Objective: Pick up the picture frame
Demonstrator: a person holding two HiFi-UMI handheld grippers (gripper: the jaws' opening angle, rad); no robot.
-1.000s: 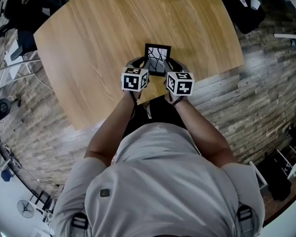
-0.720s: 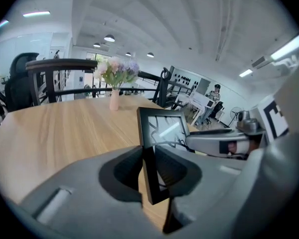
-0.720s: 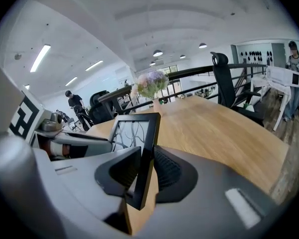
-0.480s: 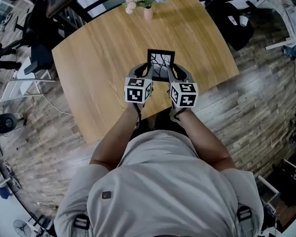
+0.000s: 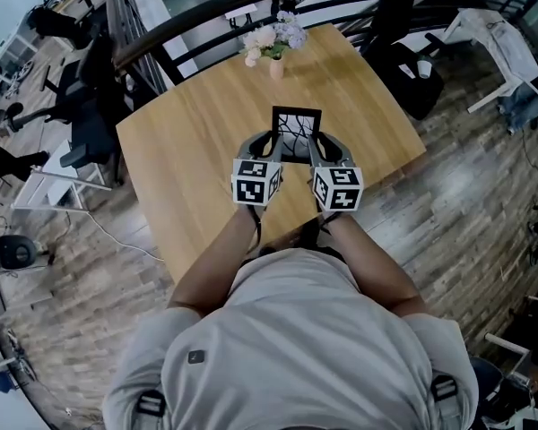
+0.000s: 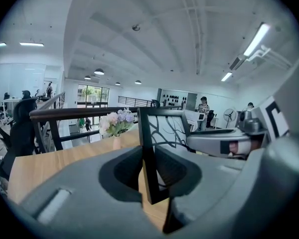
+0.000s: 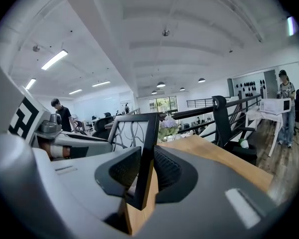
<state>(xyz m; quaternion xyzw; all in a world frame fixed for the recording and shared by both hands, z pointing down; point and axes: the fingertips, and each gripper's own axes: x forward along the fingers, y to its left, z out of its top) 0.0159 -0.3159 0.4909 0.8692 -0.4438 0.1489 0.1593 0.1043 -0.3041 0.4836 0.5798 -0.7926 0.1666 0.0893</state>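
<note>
The picture frame [image 5: 296,133] is black with a white branch print, and it hangs upright above the wooden table [image 5: 188,150], clear of the top. My left gripper [image 5: 271,143] is shut on its left edge and my right gripper [image 5: 319,144] on its right edge. In the left gripper view the frame's black edge [image 6: 144,153] stands pinched between the grey pads [image 6: 127,168] of the left gripper [image 6: 148,172]. In the right gripper view the other edge [image 7: 146,148] is clamped the same way by the right gripper [image 7: 145,176].
A small vase of pale flowers [image 5: 274,45] stands at the table's far edge. A black railing [image 5: 206,16] runs behind it. Office chairs [image 5: 90,124] stand at the left, a dark bag [image 5: 412,79] lies on the plank floor at the right, and people stand in the far background.
Both grippers have risen together with the frame held between them, and the table has dropped away below. The head view has tilted up, bringing the flowers and railing into sight.
</note>
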